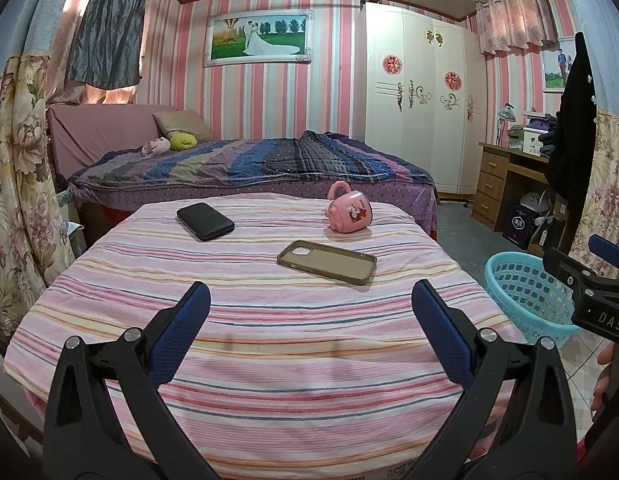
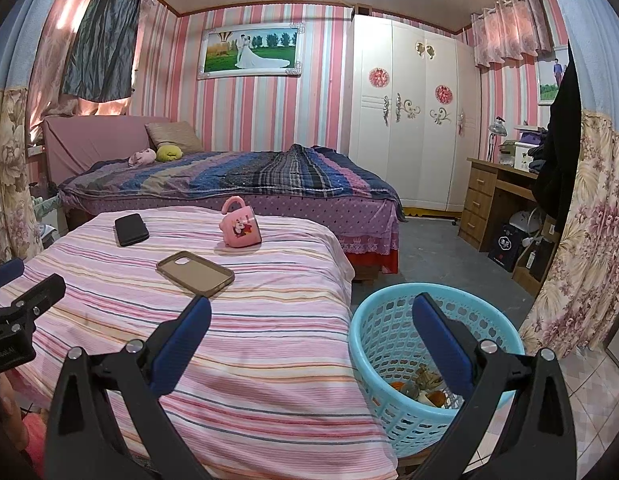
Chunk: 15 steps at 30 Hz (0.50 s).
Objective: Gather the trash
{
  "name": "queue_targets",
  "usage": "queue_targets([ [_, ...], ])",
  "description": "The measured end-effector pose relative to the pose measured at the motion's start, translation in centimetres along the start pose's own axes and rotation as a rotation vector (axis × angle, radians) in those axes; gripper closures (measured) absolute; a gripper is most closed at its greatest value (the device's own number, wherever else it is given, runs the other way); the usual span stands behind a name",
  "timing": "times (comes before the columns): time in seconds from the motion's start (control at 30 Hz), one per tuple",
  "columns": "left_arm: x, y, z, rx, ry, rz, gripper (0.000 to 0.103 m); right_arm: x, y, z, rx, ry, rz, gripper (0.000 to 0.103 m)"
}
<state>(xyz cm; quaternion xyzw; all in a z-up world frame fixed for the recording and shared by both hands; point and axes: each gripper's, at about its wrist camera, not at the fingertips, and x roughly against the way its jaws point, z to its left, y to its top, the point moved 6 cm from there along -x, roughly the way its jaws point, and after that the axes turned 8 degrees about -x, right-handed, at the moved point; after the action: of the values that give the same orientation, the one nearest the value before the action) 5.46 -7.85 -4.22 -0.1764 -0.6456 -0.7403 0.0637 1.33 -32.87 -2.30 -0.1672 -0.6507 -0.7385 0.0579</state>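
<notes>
A light blue basket [image 2: 393, 344] stands on the floor at the right of a table with a pink striped cloth [image 2: 237, 344]. Mixed trash [image 2: 423, 388] lies in its bottom. My right gripper [image 2: 311, 312] is open and empty, over the table's right edge and the basket's near rim. My left gripper [image 1: 309, 300] is open and empty above the near part of the striped cloth [image 1: 269, 344]. The basket [image 1: 521, 292] also shows at the right of the left wrist view, beside the right gripper's body.
On the cloth lie a black phone [image 1: 205, 221], a tan phone case [image 1: 327, 262] and a tipped pink mug [image 1: 348, 209]. Behind stand a bed [image 1: 249, 168], a white wardrobe [image 1: 421, 96] and a wooden desk [image 1: 505, 176]. Flowered curtains hang at both sides.
</notes>
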Motion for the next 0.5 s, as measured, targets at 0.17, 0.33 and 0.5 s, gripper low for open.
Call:
queue_targets([
  [0.17,0.01,0.0,-0.01,0.001,0.0,0.0,0.006,0.01,-0.01,0.0,0.001,0.001,-0.002,0.005],
  [0.33,0.03,-0.02,0.01,0.0,0.001,-0.001,0.006,0.03,0.06,-0.08,0.001,0.0,-0.002,0.005],
  [0.5,0.04,0.01,-0.02,0.0,0.001,-0.001,0.006,0.01,0.14,-0.2,0.001,-0.001,-0.002,0.005],
])
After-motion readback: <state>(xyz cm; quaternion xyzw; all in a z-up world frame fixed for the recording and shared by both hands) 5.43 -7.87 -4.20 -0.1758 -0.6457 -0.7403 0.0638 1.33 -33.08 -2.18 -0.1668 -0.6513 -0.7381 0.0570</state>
